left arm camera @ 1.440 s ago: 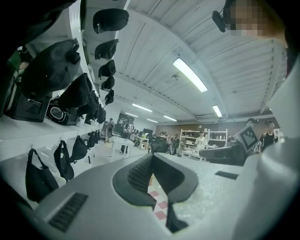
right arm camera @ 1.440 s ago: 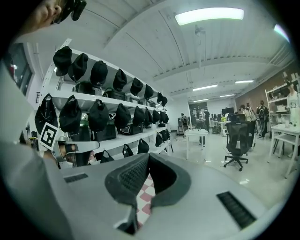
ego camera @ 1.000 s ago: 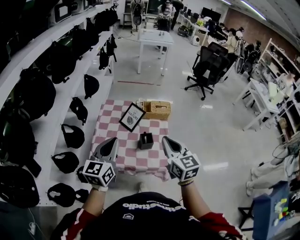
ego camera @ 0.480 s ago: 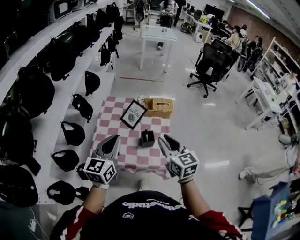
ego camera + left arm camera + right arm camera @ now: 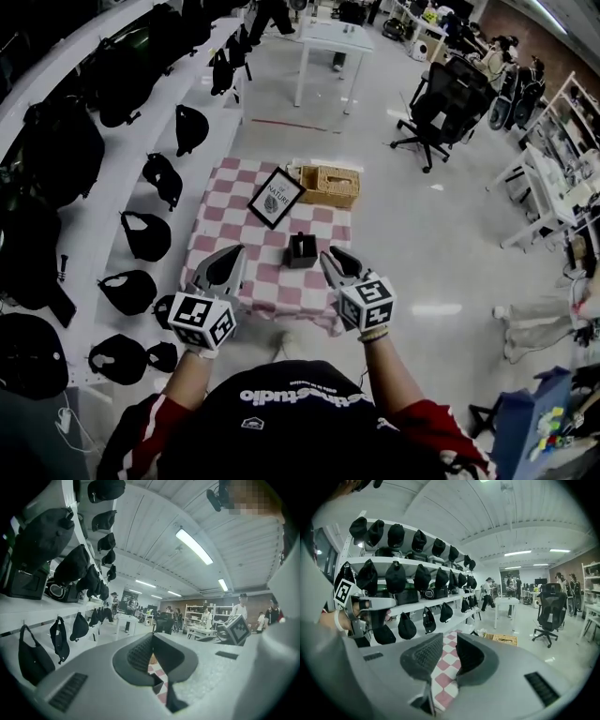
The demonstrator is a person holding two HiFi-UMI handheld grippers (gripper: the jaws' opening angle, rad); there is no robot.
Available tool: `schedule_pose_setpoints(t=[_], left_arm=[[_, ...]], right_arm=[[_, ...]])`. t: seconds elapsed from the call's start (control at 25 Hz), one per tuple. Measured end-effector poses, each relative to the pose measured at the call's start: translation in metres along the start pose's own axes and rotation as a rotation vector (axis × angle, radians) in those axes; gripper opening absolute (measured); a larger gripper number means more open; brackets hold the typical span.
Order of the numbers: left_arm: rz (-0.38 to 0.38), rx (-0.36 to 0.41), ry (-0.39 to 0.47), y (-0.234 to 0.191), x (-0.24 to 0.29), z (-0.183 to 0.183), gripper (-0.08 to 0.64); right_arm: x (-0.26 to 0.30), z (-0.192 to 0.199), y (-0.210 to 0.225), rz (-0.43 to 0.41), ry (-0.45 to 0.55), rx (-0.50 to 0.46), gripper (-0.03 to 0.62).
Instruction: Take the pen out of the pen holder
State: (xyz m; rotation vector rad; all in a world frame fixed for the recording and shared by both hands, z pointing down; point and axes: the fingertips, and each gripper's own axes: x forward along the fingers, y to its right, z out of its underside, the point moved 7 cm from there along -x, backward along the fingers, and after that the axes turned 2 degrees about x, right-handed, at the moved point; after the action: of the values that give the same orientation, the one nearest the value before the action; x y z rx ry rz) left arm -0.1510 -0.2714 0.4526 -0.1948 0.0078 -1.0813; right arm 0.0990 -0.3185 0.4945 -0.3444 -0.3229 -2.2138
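Observation:
A small black pen holder (image 5: 301, 251) stands near the middle of a low table with a pink and white checked cloth (image 5: 225, 230). Something dark sticks up from the holder, too small to make out. Both grippers hang in the air before the table's near edge, short of the holder. My left gripper (image 5: 234, 252) (image 5: 152, 637) is to the holder's left, its jaws meeting at the tips with nothing in them. To the holder's right, my right gripper (image 5: 330, 254) (image 5: 450, 641) shows a narrow gap between its jaws, and the cloth (image 5: 449, 654) is visible through it.
A framed picture (image 5: 277, 198) and a wicker basket (image 5: 330, 185) stand at the table's far end. White shelves with black caps and bags (image 5: 141, 159) run along the left. A white table (image 5: 333, 42) and an office chair (image 5: 441, 108) stand farther off.
The head view has tilted and drawn nearer, so the table sits slightly lower and larger. Both grippers keep the same pose before the table edge.

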Motion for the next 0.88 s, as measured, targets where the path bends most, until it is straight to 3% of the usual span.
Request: schedule_pose_setpoints(t=[0.52,0.72,0.88], left_arm=[[-0.083,-0.004,-0.028,-0.006,0.022,0.011,0.005],[-0.102,-0.007,-0.041,-0.001,0.034,0.017,0.005],[-0.107,-0.005,-0.057,0.005,0.043,0.023,0.005]], right_arm=[[0.073,0.051,0.045,-0.055,-0.137,-0.018,0.092],[0.099,0.072,0.053,-0.079,-0.172,-0.118,0.091],[0.118,0.088,0.058,-0.104,-0.201,-0.111,0.091]])
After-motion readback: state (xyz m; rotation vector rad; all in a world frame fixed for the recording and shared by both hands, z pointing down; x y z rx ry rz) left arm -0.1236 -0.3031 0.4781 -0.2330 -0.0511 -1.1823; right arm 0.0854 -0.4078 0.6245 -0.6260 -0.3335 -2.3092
